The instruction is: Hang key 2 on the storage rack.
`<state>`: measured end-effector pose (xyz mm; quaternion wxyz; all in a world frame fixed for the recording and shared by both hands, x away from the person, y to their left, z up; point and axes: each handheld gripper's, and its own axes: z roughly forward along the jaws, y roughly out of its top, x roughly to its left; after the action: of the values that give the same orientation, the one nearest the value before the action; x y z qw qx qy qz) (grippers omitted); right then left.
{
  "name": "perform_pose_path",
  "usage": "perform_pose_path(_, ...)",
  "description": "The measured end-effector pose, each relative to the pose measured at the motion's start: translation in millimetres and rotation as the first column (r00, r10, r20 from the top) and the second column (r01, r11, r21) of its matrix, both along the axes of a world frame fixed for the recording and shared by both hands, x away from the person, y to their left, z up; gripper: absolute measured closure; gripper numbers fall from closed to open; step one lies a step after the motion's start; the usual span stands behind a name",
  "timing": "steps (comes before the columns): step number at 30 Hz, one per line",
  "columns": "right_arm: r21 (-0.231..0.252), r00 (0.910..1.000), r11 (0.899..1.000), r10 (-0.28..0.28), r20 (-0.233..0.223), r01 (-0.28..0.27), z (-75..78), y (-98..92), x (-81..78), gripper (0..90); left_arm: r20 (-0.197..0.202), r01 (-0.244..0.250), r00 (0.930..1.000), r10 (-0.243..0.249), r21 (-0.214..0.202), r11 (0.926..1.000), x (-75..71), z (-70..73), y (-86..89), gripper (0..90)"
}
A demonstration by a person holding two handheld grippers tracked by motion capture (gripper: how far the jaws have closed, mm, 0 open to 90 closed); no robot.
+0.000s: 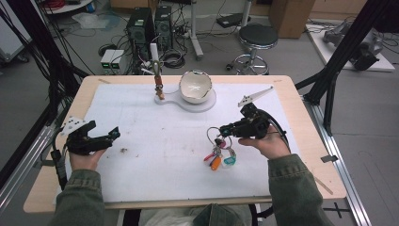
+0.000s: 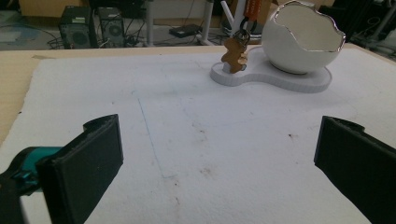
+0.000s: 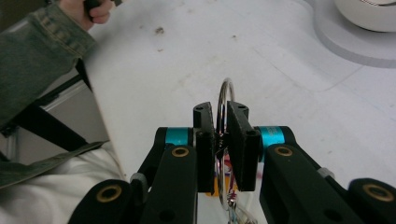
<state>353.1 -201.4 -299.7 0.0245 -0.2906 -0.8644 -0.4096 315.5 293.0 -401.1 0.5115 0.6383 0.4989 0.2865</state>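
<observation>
Two jaws of my right gripper [image 3: 221,122] clamp the steel key ring with coloured tags [image 1: 219,150]; my left gripper [image 2: 217,154] gapes wide, empty.

Lab, computer towers [image 1: 149,28] on floor, tangled cables [image 1: 171,59], stool [image 1: 257,40], rig frame [image 1: 346,47]

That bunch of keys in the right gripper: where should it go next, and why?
Probably carry it toward the white stand. The right gripper is shut on the key ring, with the keys dangling above the mat, and the stand's post already holds a wooden charm.
</observation>
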Motion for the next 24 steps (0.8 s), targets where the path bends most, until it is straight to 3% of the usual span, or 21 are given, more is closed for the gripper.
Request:
perform_pose_path(7,0.038,0.9998,0.999,0.007,0.016,-0.007,12.5,4.4,1.1,81.9,0.004,0.001,1.0000,-0.001,-0.005,1.0000,-0.3,0.3,-0.2,1.7)
perform_pose_path(24,0.067,0.9992,0.997,0.025,0.031,-0.027,31.6,23.5,9.1,81.9,0.017,0.044,0.9989,-0.044,-0.020,0.9988,-0.1,5.2,-7.7,1.7)
